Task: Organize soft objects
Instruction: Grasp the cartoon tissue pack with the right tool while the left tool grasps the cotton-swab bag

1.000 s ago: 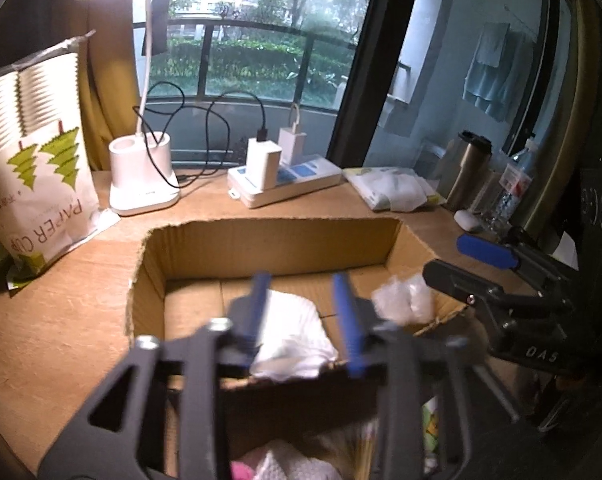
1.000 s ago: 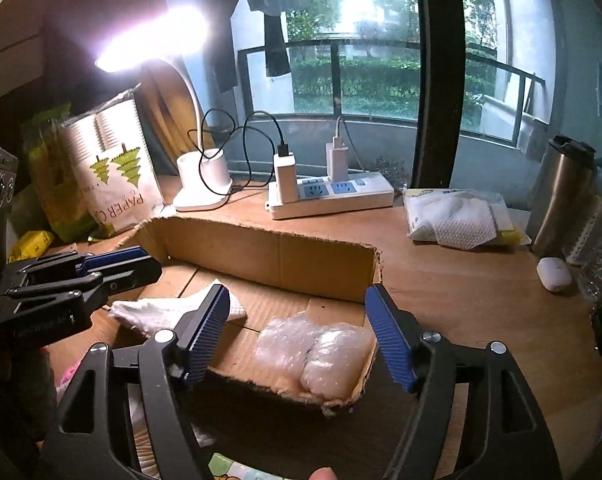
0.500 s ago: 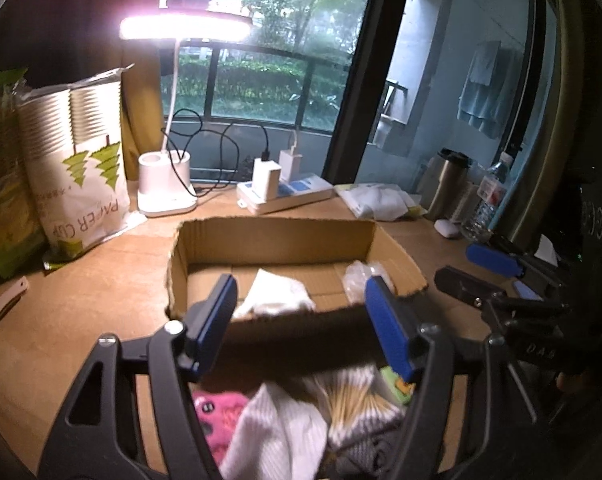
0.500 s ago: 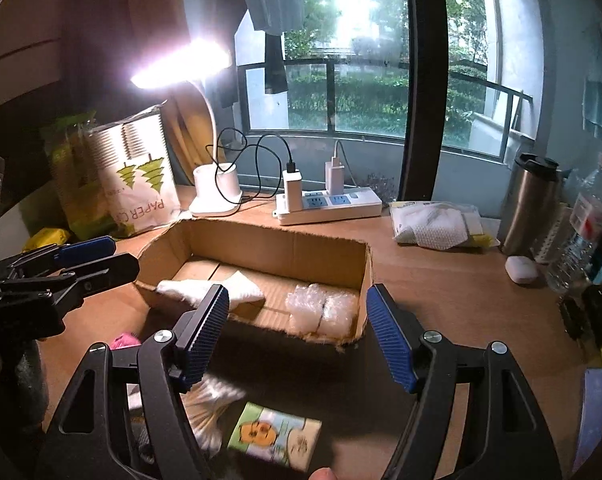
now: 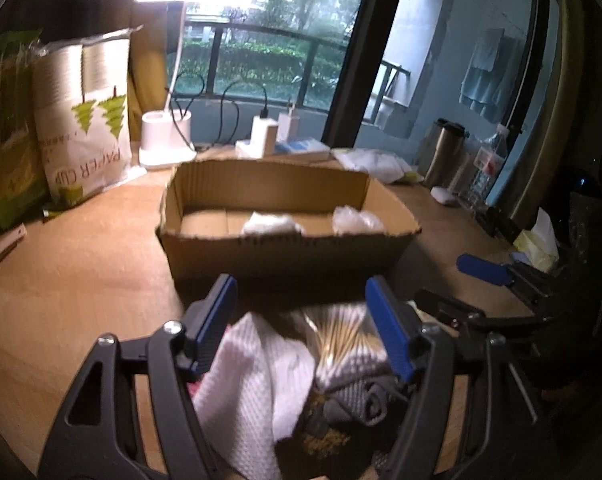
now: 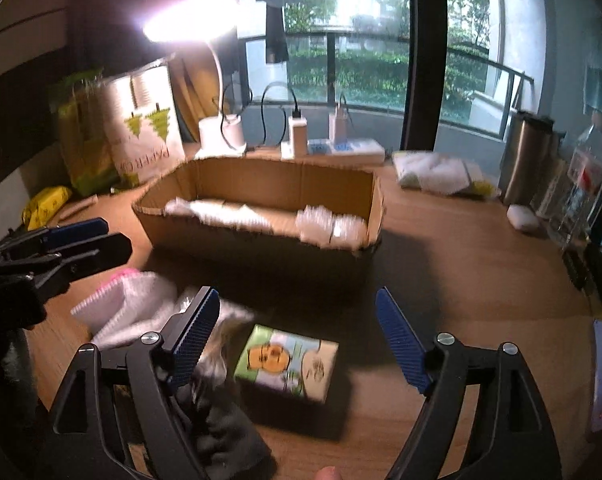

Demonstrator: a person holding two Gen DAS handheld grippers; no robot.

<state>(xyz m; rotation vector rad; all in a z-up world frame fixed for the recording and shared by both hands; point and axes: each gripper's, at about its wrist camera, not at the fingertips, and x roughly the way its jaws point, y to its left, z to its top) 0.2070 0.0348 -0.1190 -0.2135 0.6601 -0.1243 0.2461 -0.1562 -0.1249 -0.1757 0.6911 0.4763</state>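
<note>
A shallow cardboard box point(image 5: 285, 248) stands on the wooden table; it also shows in the right wrist view point(image 6: 261, 240). Inside lie a white cloth point(image 5: 271, 223) and a clear bubble-wrap wad point(image 5: 357, 220). In front of the box lies a pile of soft things: a white waffle towel point(image 5: 257, 384), a striped cloth point(image 5: 341, 336) and a grey sock point(image 5: 365, 396). My left gripper point(image 5: 305, 328) is open above the pile. My right gripper point(image 6: 297, 336) is open over a green tissue pack point(image 6: 287, 360), with a dark cloth point(image 6: 221, 436) at its left finger.
A lit desk lamp point(image 5: 165, 144), a paper-cup bag point(image 5: 85, 120), a power strip point(image 5: 285, 148), a wet-wipe pack point(image 6: 437, 172), a steel mug point(image 6: 525, 160) and an earbud case point(image 6: 521, 216) ring the box. A pink item point(image 6: 117, 280) lies by the pile.
Both grippers have pulled back from over the box toward the table's near edge. The left gripper opened and let go of the white cloth, which now lies in the box.
</note>
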